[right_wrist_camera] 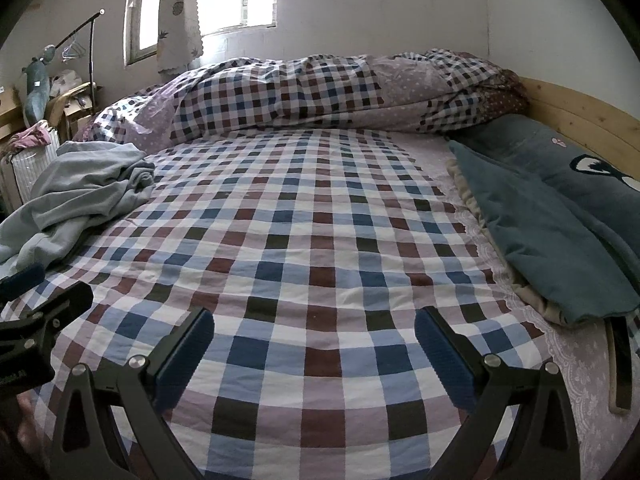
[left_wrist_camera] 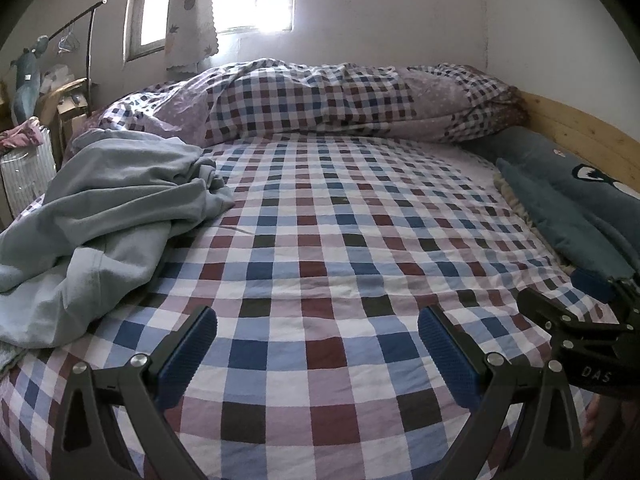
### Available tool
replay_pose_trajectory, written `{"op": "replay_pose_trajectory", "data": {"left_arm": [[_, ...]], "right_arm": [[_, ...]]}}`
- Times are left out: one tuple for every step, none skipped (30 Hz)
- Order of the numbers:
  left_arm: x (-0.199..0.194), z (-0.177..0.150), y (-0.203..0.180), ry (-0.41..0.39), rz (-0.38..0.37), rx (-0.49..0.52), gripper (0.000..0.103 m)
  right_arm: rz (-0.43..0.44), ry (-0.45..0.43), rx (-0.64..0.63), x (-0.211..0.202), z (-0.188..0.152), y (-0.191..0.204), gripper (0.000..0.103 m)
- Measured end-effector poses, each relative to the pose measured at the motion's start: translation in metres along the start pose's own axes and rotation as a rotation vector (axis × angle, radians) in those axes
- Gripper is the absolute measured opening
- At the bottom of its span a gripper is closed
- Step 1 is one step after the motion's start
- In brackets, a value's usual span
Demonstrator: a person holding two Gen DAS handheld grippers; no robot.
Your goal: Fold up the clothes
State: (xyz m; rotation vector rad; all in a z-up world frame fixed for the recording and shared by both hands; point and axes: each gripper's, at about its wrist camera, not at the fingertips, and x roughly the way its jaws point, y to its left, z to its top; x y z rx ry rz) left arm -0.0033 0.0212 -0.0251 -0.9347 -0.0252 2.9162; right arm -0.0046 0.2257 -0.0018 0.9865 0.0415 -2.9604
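Observation:
A crumpled pale blue garment (left_wrist_camera: 104, 216) lies in a heap on the left side of the checked bed sheet (left_wrist_camera: 328, 248); the right wrist view shows the same garment (right_wrist_camera: 84, 188) farther off at the left. My left gripper (left_wrist_camera: 318, 328) hovers open over bare sheet, right of the garment, with nothing between its blue pads. My right gripper (right_wrist_camera: 314, 326) is also open and empty above the sheet (right_wrist_camera: 320, 240). Each view catches the other gripper at its edge: the right gripper (left_wrist_camera: 580, 312) in the left wrist view, the left gripper (right_wrist_camera: 36, 304) in the right wrist view.
A rolled checked duvet (left_wrist_camera: 320, 96) lies along the far side under the window. Dark teal cushions (right_wrist_camera: 560, 220) rest against the wooden headboard (right_wrist_camera: 580, 112) at the right. A white basket (left_wrist_camera: 24, 176) and clothes rack (left_wrist_camera: 88, 40) stand left of the bed. A belt-like strap (right_wrist_camera: 618, 364) lies at right.

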Motion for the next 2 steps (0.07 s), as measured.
{"op": "replay_pose_trajectory", "data": {"left_arm": [[0.0001,0.0,-0.0003,-0.001,-0.005,0.0,0.102],[0.0002,0.0001,-0.0007,-0.001,-0.01,0.001,0.102]], "right_arm": [[0.0,0.0,0.0,0.0,0.0,0.0001,0.103],[0.0,0.0,0.001,0.0,0.0001,0.0002,0.103]]}}
